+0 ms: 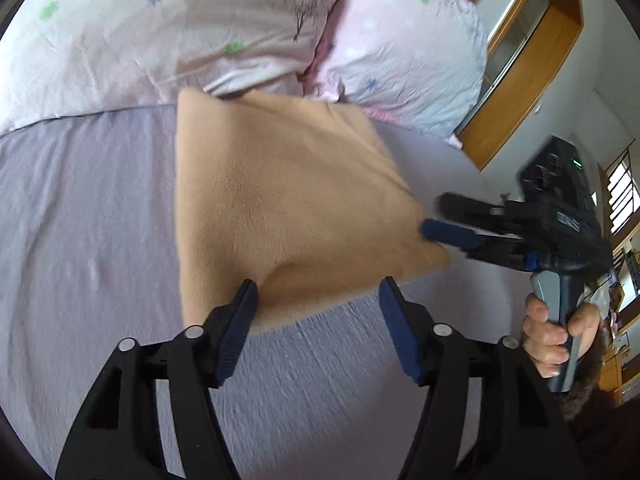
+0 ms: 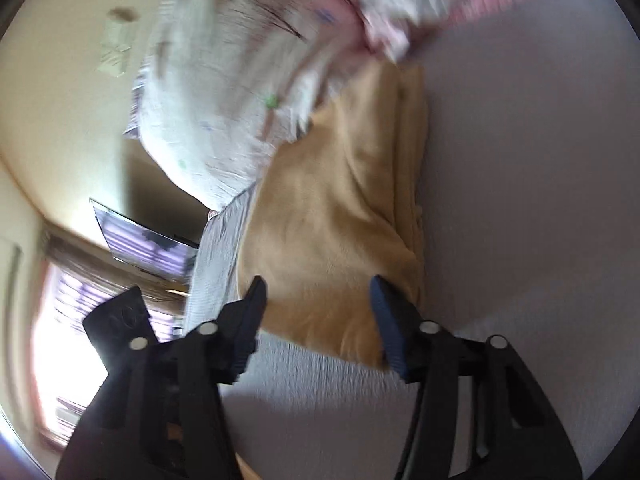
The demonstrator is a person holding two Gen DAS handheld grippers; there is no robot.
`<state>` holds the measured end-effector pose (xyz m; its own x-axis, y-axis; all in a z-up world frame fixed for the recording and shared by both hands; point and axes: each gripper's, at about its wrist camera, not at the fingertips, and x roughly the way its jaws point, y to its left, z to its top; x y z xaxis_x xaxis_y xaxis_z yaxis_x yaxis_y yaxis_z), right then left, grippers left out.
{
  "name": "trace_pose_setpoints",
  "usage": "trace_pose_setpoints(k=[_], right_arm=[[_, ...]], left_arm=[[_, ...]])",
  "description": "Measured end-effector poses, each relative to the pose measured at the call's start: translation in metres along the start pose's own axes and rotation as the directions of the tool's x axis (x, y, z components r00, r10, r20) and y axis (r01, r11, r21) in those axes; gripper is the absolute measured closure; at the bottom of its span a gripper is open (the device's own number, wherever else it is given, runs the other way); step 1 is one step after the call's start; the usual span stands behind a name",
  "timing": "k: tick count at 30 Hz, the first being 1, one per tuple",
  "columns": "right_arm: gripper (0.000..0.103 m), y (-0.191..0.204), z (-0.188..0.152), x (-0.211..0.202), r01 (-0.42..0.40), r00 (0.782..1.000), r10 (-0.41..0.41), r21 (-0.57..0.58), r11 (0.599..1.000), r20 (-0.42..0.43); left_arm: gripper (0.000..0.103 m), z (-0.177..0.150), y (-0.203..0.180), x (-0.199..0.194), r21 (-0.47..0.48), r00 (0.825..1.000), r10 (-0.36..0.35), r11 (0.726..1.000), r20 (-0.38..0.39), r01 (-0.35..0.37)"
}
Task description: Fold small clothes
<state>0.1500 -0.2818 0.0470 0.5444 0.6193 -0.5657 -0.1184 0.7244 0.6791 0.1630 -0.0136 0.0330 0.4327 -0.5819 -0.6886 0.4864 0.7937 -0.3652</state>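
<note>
A folded tan fleece garment [image 1: 280,192] lies on the lilac bed sheet [image 1: 80,220]. My left gripper [image 1: 318,292] is open, its fingers straddling the garment's near edge just above the sheet. My right gripper [image 1: 434,216] comes in from the right at the garment's right corner; its jaws stand apart there. In the right wrist view the same garment [image 2: 332,232] lies folded in layers, and the right gripper [image 2: 318,290] is open over its near end, holding nothing. That view is blurred.
Two pale floral pillows [image 1: 160,32] [image 1: 404,60] lie against the garment's far edge. A wooden headboard or cabinet [image 1: 520,80] stands at the right. The bed's edge and a window [image 2: 60,320] show at the left of the right wrist view.
</note>
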Motion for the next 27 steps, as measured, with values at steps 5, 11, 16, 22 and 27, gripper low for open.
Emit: trace_pose_setpoints(k=[5, 11, 16, 22, 27], right_arm=[[0.002, 0.035, -0.039, -0.03, 0.315, 0.945, -0.291, -0.183, 0.931, 0.147], [0.002, 0.035, -0.063, -0.001, 0.406, 0.913, -0.401, -0.288, 0.867, 0.079], [0.002, 0.039, -0.074, 0.024, 0.489, 0.865, -0.499, -0.327, 0.809, 0.058], [0.002, 0.039, -0.083, 0.036, 0.527, 0.834, -0.551, -0.339, 0.779, 0.032], [0.002, 0.037, -0.088, 0.041, 0.581, 0.794, -0.607, -0.34, 0.74, 0.037]], left_arm=[[0.001, -0.029, -0.001, -0.026, -0.006, 0.978, 0.207, 0.978, 0.033, -0.207], [0.001, -0.044, 0.0, -0.013, 0.025, 0.939, 0.338, 0.941, -0.06, -0.337], [0.001, -0.044, 0.006, 0.005, 0.038, 0.912, 0.399, 0.917, -0.093, -0.398], [0.001, -0.049, 0.002, 0.006, 0.066, 0.89, 0.448, 0.894, -0.082, -0.444], [0.001, -0.052, 0.001, 0.005, 0.066, 0.889, 0.453, 0.891, -0.065, -0.449]])
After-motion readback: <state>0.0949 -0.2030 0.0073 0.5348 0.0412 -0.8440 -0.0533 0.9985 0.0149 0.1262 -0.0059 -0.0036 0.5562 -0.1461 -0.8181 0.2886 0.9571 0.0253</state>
